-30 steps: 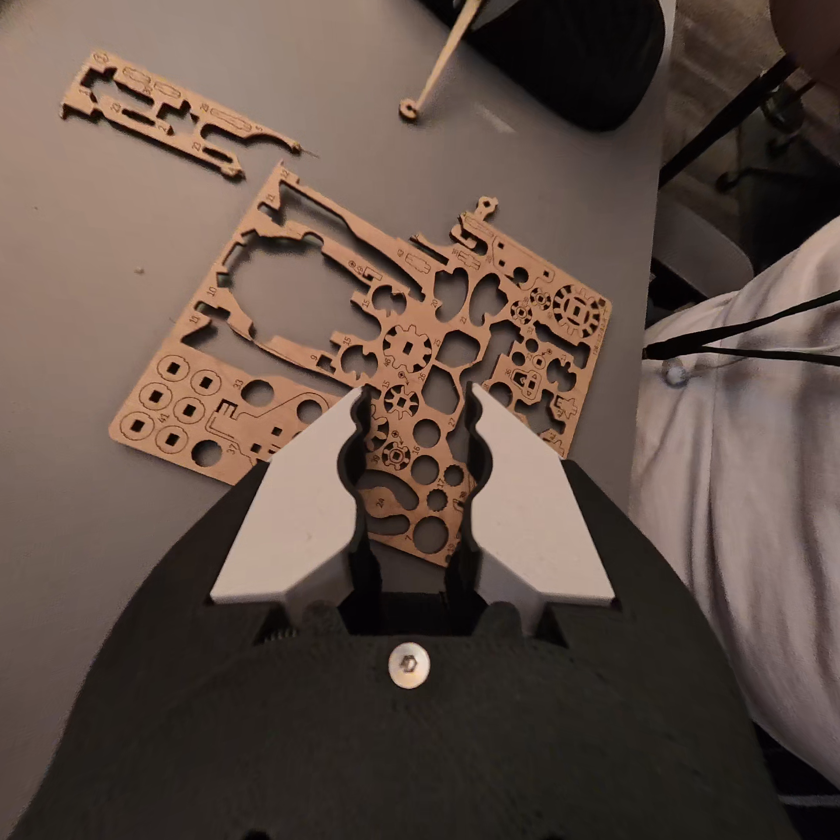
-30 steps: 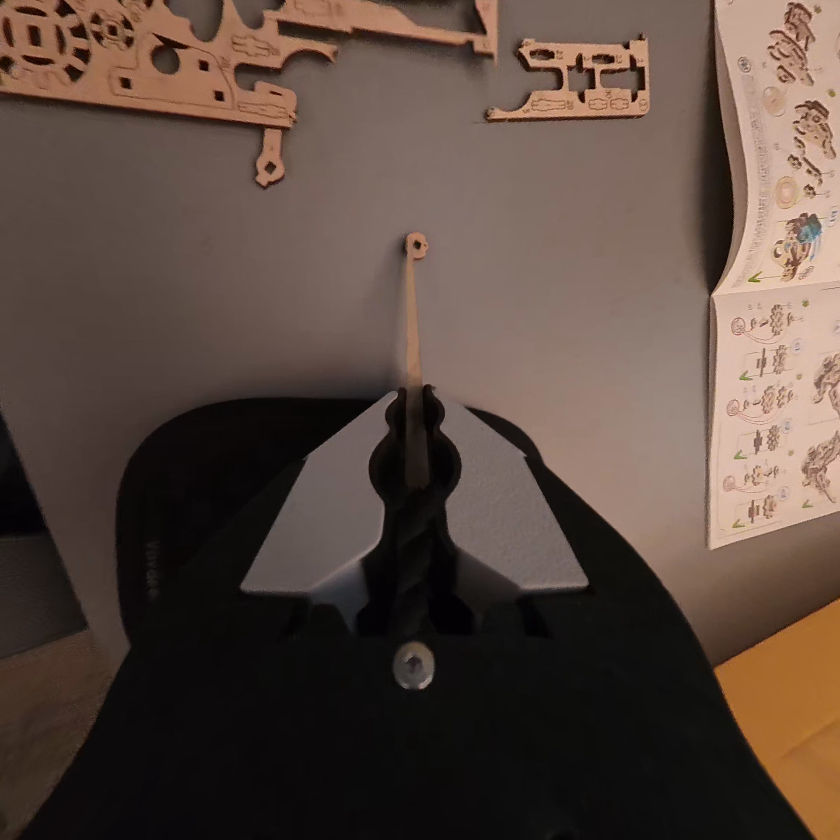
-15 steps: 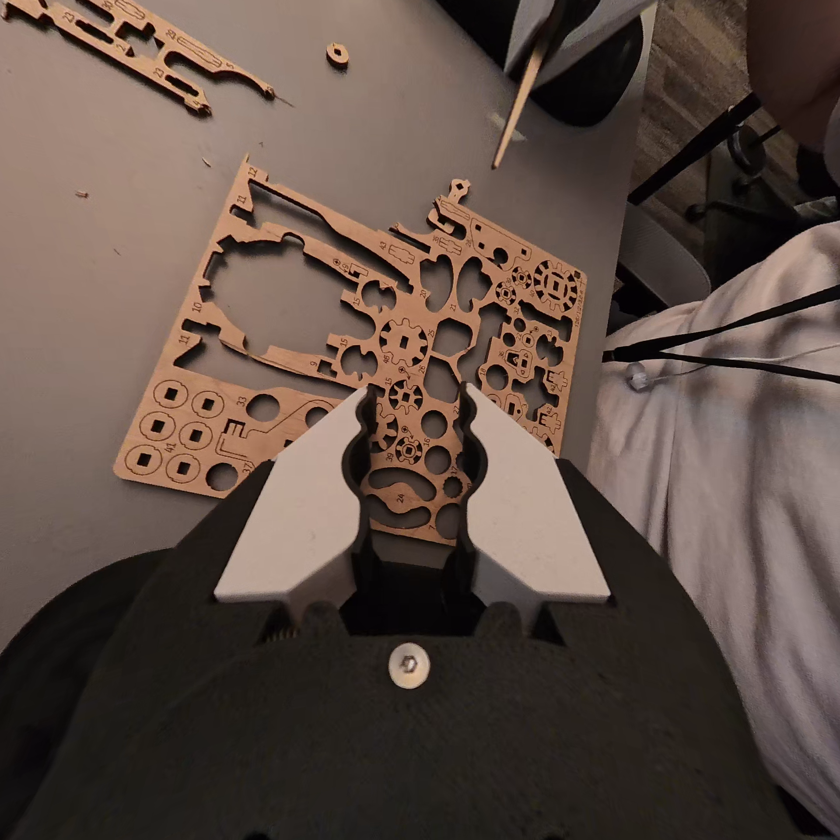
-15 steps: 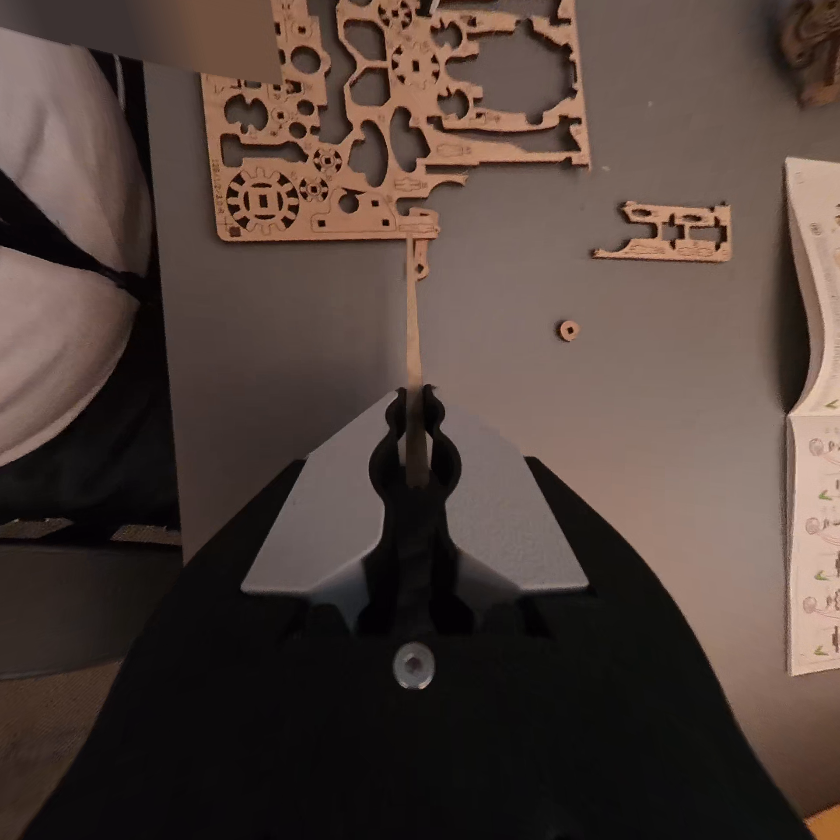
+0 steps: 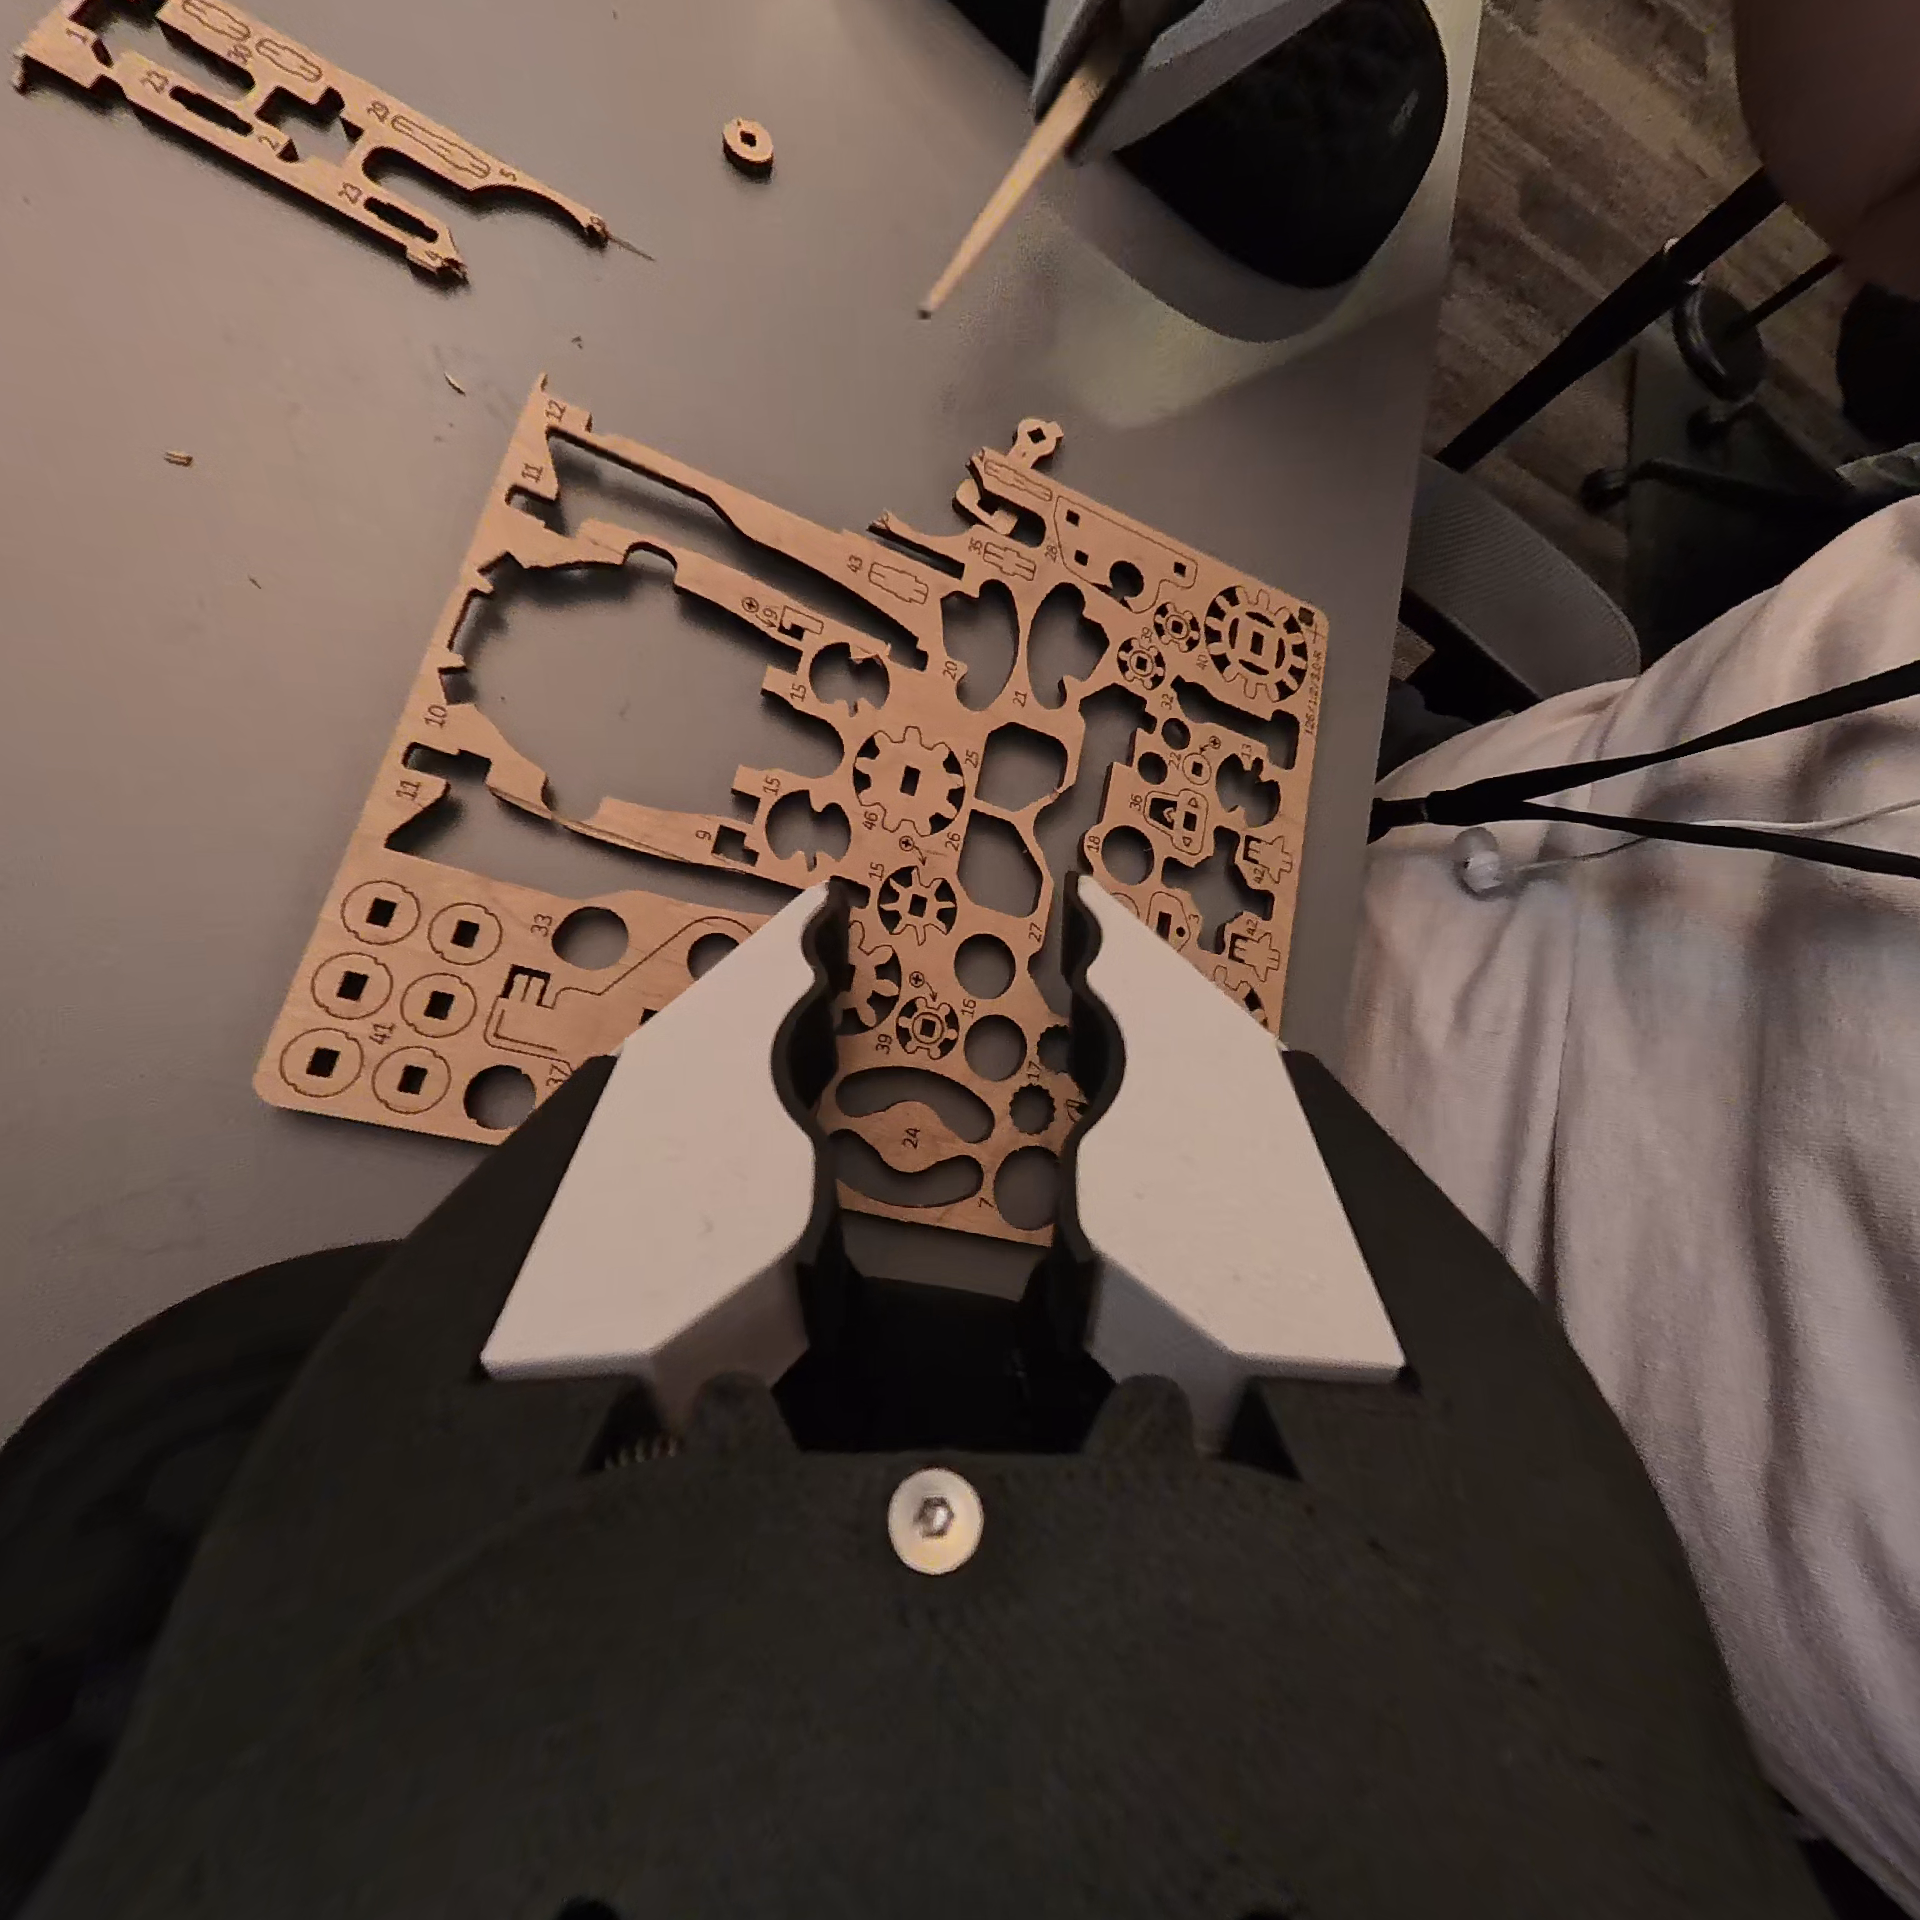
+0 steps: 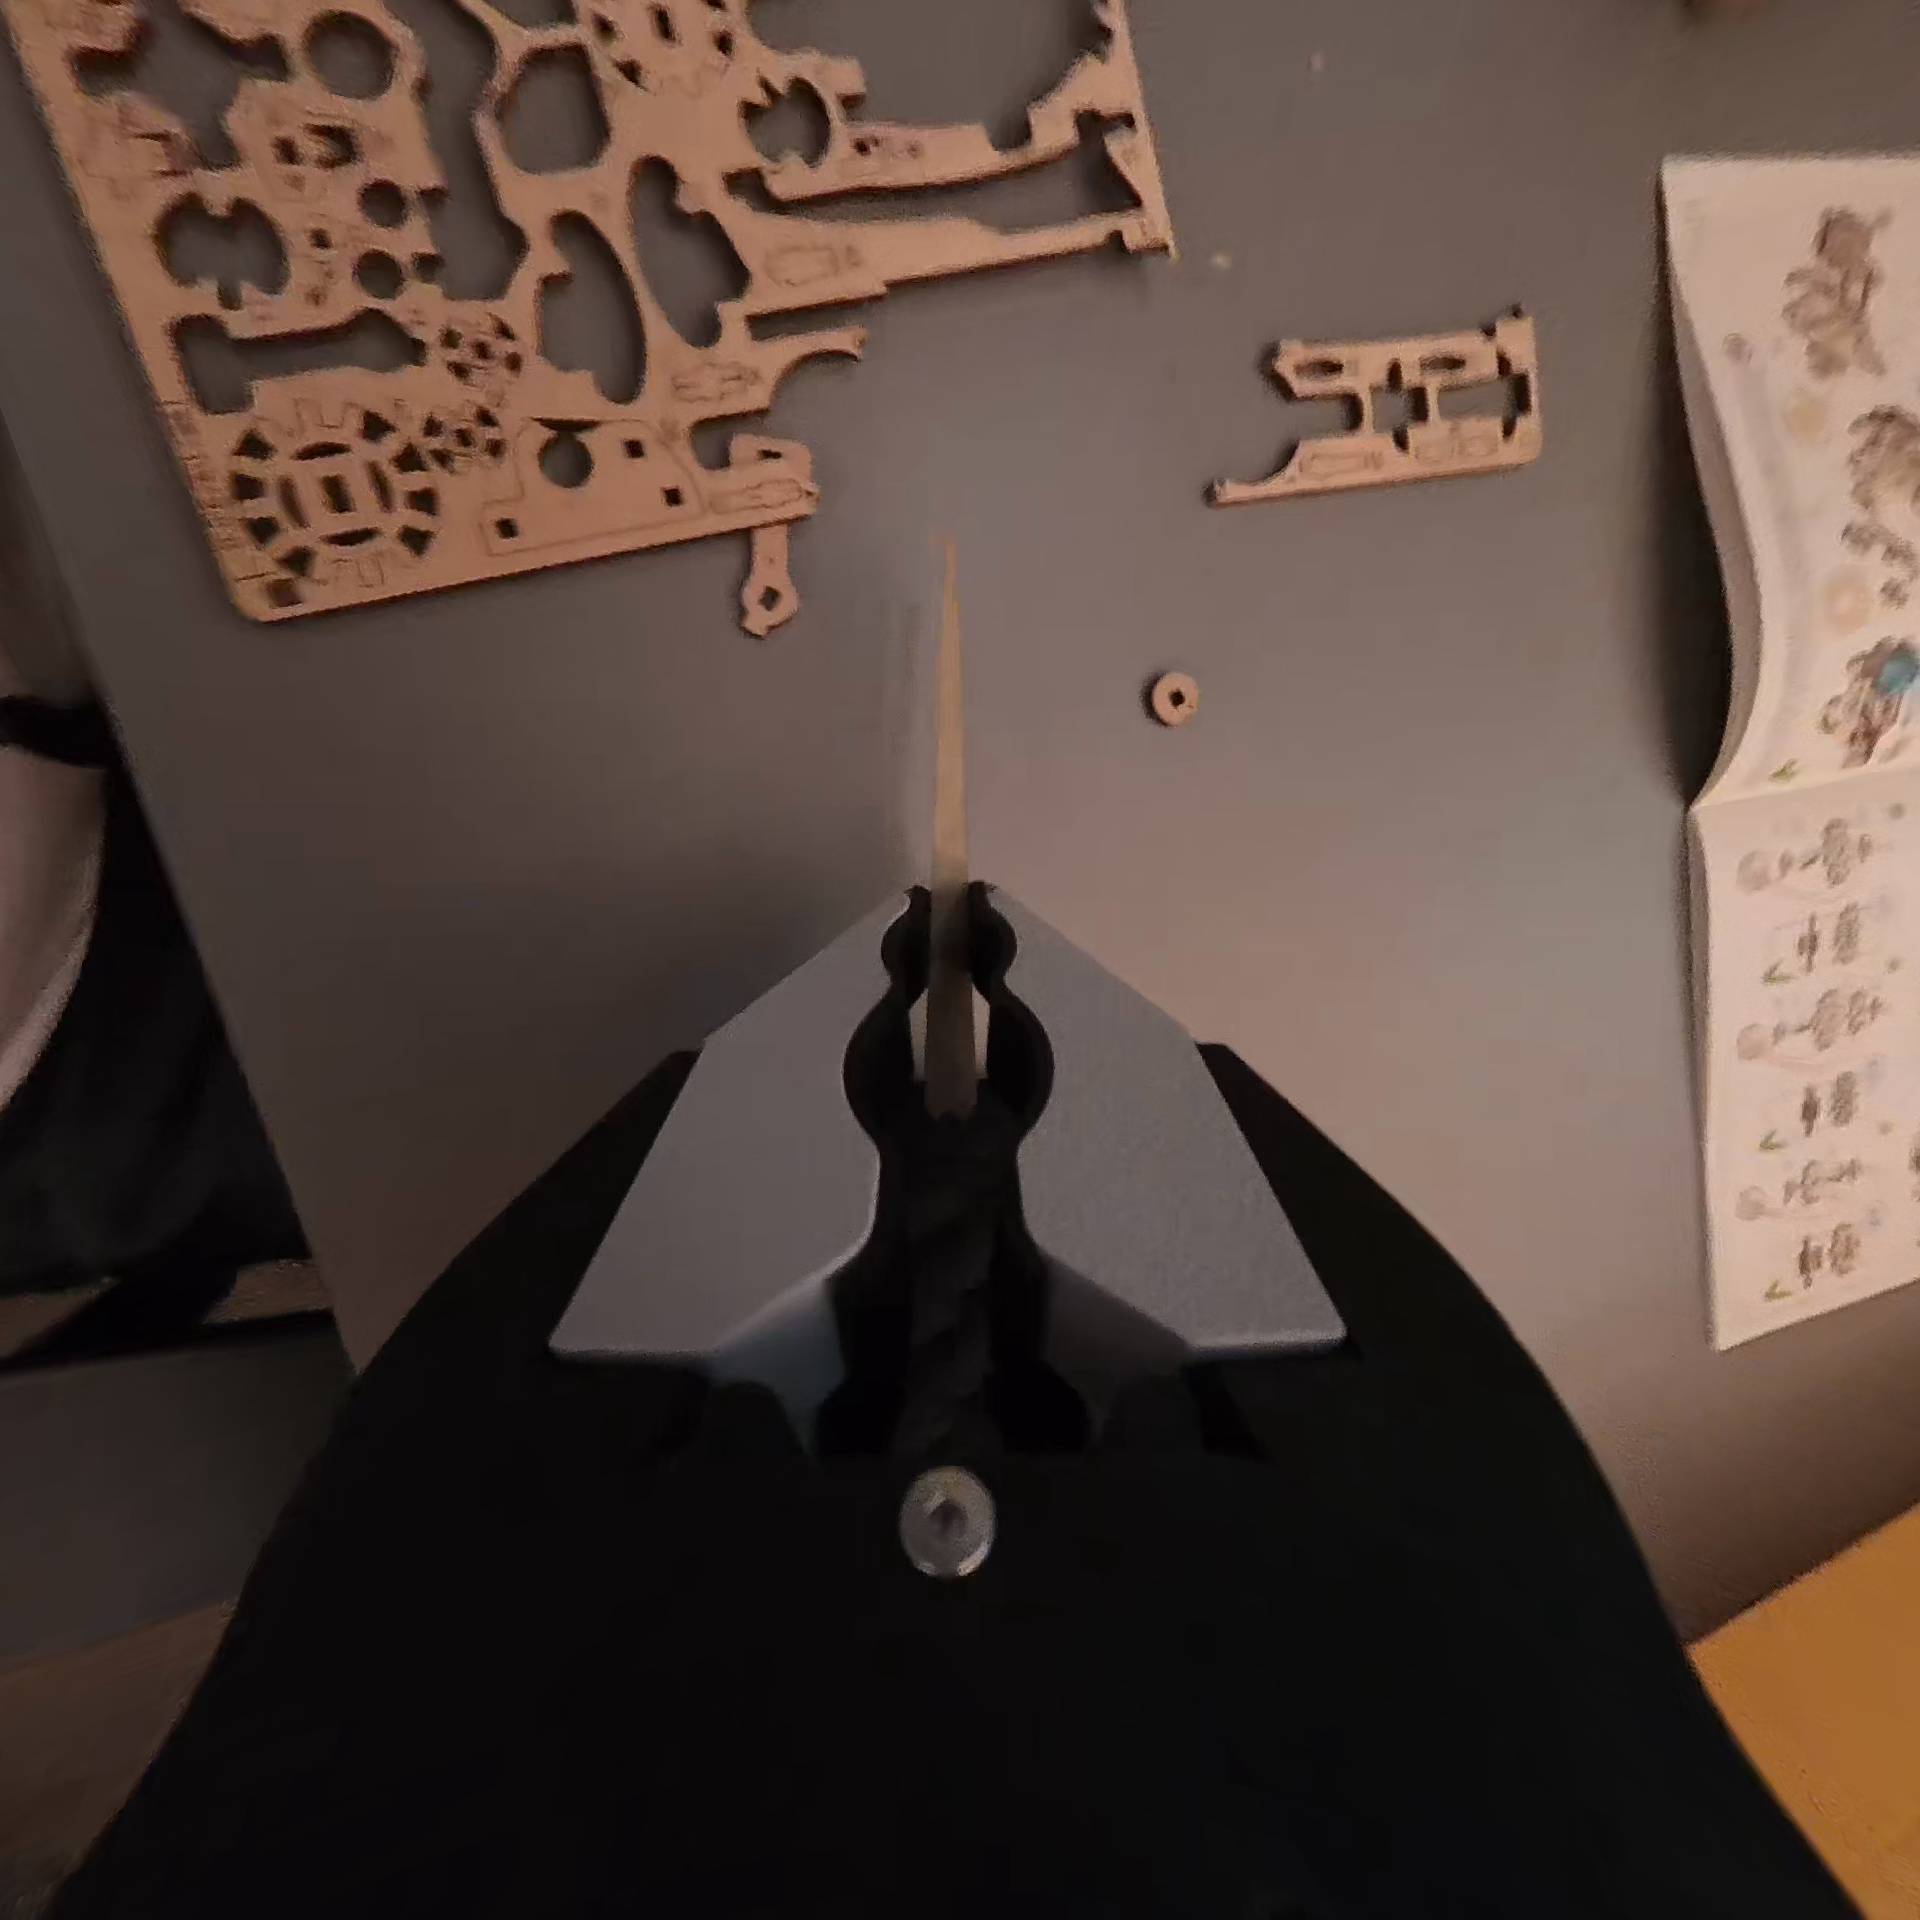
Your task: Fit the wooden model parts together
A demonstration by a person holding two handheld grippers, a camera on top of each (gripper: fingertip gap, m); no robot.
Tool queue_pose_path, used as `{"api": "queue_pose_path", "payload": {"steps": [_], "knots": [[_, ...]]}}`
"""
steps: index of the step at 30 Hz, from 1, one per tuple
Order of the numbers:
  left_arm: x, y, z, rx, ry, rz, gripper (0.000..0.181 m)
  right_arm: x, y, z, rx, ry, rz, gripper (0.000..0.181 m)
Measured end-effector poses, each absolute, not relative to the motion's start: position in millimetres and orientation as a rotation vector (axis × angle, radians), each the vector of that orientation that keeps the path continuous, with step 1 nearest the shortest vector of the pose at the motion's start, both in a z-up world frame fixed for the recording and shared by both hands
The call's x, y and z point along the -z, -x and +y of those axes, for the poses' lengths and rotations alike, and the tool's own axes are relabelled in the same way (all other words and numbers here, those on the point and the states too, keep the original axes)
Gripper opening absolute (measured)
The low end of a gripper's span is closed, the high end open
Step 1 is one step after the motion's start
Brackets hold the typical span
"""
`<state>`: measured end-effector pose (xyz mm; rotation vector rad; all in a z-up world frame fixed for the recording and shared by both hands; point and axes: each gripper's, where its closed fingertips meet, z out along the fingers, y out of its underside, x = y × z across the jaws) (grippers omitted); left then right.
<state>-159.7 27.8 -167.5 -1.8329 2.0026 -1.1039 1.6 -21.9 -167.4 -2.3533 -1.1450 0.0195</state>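
Left gripper (image 5: 951,894): jaws apart, empty, above the wooden parts sheet (image 5: 665,727). Right gripper (image 6: 948,891): clamped on a thin wooden stick (image 6: 945,748), small wooden ring (image 6: 1174,696) lying nearby on the grey table (image 6: 1351,831).

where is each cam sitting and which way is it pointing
Left wrist view: rides the left gripper, looking down over its open jaws at the large wooden sheet on the grey table; the person's white shirt shows.
Right wrist view: rides the right gripper, jaws shut on a thin wooden stick, facing the table and an instruction leaflet.
Shared: the sheet, the small ring, the smaller offcut.
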Motion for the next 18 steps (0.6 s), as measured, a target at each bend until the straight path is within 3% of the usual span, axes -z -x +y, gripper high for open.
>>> {"api": "queue_pose_path", "payload": {"steps": [6, 8, 18], "knots": [[166.9, 161.1, 26.1, 1.112, 1.813, 2.013, 0.040, 157.9, 15.0, -7.5, -0.109, 2.269, -0.962, 0.021], [166.6, 161.2, 26.0, 1.115, 1.806, 2.011, 0.040, 142.3, 48.5, -9.7, -0.303, 2.144, -0.953, 0.007], [165.5, 162.3, 24.1, 1.130, 1.785, 2.016, 0.041, 179.9, 66.5, -3.9, -0.429, 2.276, -0.994, 0.007]]}}
